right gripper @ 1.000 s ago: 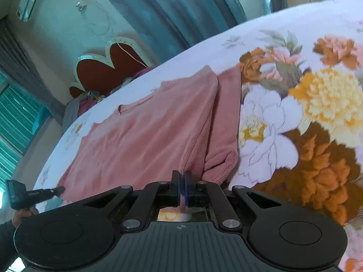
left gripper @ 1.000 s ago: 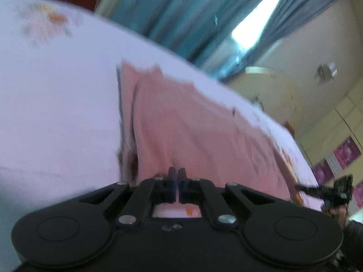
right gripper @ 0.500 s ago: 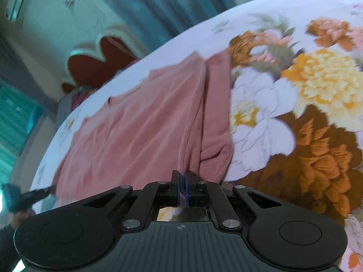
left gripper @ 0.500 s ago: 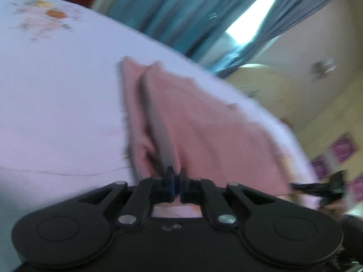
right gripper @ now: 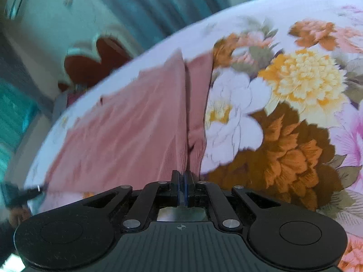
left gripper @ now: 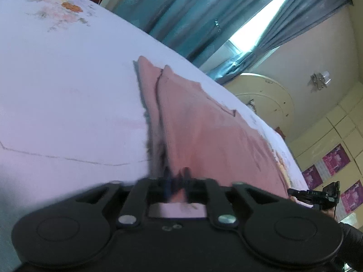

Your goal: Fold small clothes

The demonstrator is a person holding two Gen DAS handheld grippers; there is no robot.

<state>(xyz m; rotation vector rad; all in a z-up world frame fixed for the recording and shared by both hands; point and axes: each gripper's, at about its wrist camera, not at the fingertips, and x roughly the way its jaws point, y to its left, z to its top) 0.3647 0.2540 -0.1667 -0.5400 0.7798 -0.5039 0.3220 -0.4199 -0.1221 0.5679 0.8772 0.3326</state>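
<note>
A pink long-sleeved top [left gripper: 211, 136] lies spread on the bed, also in the right wrist view [right gripper: 127, 133]. Its sleeves are folded in along both sides. My left gripper [left gripper: 177, 176] sits at the top's near left hem corner, its fingers slightly apart with the pink cloth between them. My right gripper [right gripper: 182, 179] is shut on the near right hem corner and holds the edge lifted. Each gripper shows small in the other's view, the right one [left gripper: 317, 196] and the left one [right gripper: 25, 191].
The bed sheet is pale lilac on the left [left gripper: 68, 90] and carries big orange and yellow flowers on the right [right gripper: 295, 113]. Teal curtains [left gripper: 181, 11] and a red headboard [right gripper: 90, 63] stand behind the bed.
The left gripper's fingers have parted a little on the hem. The cloth's edges have risen and stretched taut toward both grippers.
</note>
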